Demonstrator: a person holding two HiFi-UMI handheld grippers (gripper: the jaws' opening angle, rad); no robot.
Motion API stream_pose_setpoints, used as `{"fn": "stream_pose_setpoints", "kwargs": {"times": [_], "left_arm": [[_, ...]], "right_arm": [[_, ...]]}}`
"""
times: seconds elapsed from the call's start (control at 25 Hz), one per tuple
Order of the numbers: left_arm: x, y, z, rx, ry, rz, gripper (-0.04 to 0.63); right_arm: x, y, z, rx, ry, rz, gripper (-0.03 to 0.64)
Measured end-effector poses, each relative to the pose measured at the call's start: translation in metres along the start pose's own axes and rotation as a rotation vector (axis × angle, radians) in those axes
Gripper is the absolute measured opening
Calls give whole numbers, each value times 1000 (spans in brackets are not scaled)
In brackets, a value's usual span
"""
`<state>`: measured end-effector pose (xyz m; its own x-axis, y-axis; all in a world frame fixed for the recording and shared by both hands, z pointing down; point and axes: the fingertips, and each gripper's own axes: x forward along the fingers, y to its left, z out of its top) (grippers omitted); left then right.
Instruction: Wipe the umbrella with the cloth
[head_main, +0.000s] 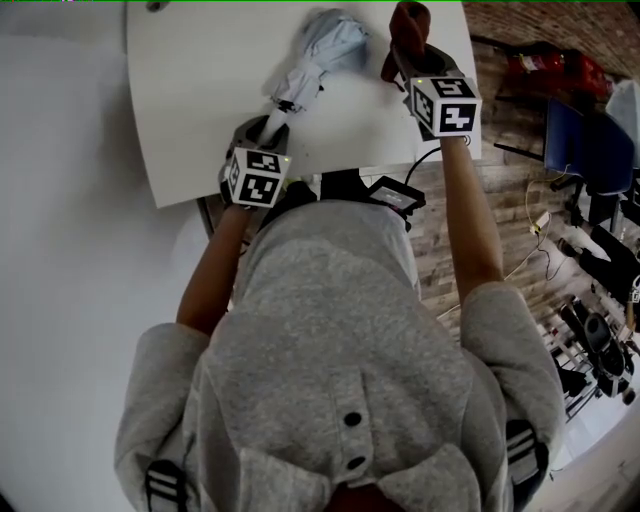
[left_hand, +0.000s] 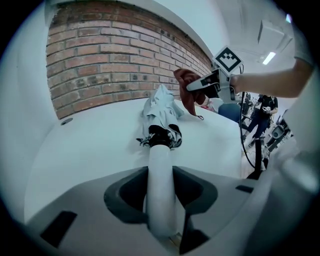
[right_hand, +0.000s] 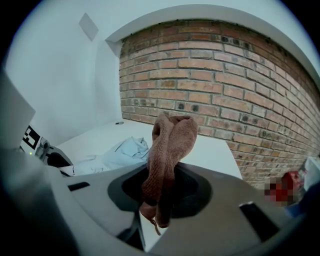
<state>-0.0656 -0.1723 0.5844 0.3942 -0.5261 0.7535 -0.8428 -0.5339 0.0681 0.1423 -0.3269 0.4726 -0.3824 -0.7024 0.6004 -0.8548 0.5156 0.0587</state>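
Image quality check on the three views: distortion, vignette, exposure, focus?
Head view: mild barrel bend, white table nearly washed out, umbrella still readable, soft shadows only. Left gripper view: heavy fisheye, black corners, brick wall bows, ceiling light glares, umbrella handle softens close to the lens. Right gripper view: same fisheye and vignette, cloth weave sharp.

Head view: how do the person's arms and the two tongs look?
The left tongs and right tongs have pale grey bodies, dark around the jaws. Each carries a white cube with black square markers. The person wears a grey hooded top; its sleeves leave the forearms bare.
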Motion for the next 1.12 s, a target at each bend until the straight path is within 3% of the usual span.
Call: {"fn": "stream_pose_setpoints", "kwargs": {"times": [0.32,0.52,1.12], "left_arm": [[0,-1,-1,13,53,-22,155],[-2,-2,1,24,81,-37,155],[-5,-2,1,23,93,-36,155]], "right_arm": [[15,12,-4,-65,27,16,100],[31,22,-9,-53,42,53,100],[42,42,-11,-86,52,95,100]]}}
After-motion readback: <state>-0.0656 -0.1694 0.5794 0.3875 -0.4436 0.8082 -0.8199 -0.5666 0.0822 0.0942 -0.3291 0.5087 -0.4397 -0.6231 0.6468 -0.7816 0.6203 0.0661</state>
